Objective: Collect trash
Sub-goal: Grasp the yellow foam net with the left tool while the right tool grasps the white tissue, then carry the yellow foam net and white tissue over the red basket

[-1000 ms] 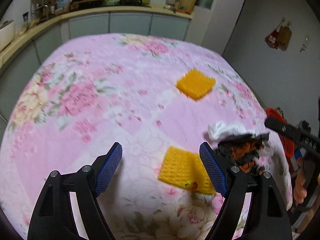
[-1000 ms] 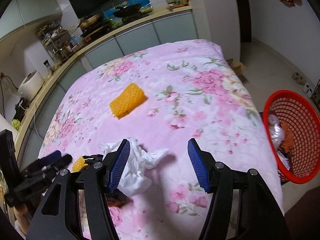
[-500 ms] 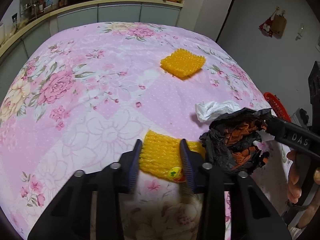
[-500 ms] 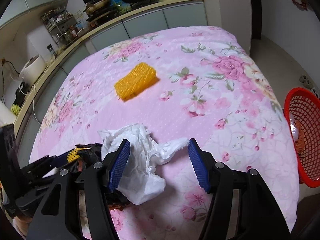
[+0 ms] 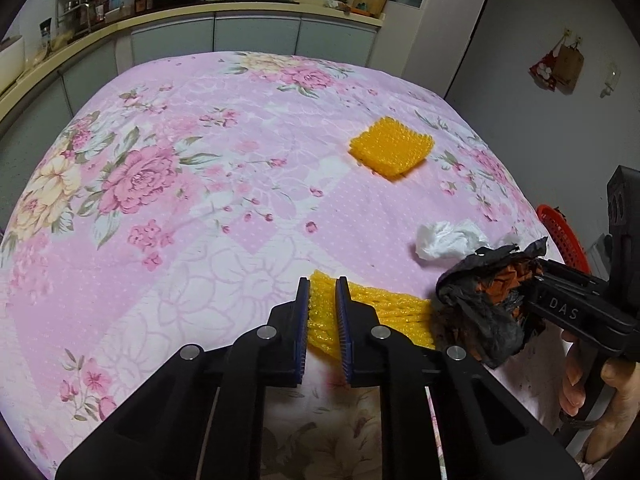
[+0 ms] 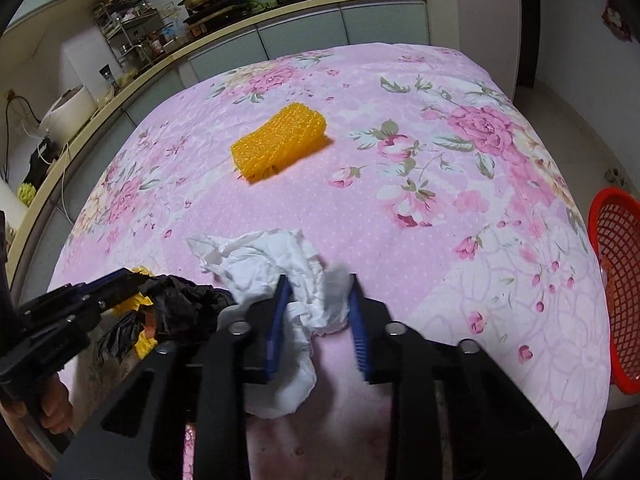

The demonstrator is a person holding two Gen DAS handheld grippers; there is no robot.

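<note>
My left gripper (image 5: 322, 292) is shut on the near yellow foam net (image 5: 384, 312), pinching its left end on the pink floral cloth. My right gripper (image 6: 318, 292) is closing around the crumpled white tissue (image 6: 264, 256), its blurred jaws touching it on both sides. A crumpled black bag with orange inside (image 5: 480, 308) lies between the two grippers; it also shows in the right wrist view (image 6: 180, 304). A second yellow foam net (image 5: 392, 150) lies farther back on the table, also visible in the right wrist view (image 6: 280, 140). The tissue also shows in the left wrist view (image 5: 444, 240).
A red mesh basket (image 6: 616, 272) with trash stands on the floor off the table's right edge; its rim shows in the left wrist view (image 5: 560, 232). A kitchen counter (image 5: 200, 12) with pots runs behind the table.
My left gripper moved onto the near yellow net and shut on it. My right gripper dropped over the white tissue and its jaws narrowed around it.
</note>
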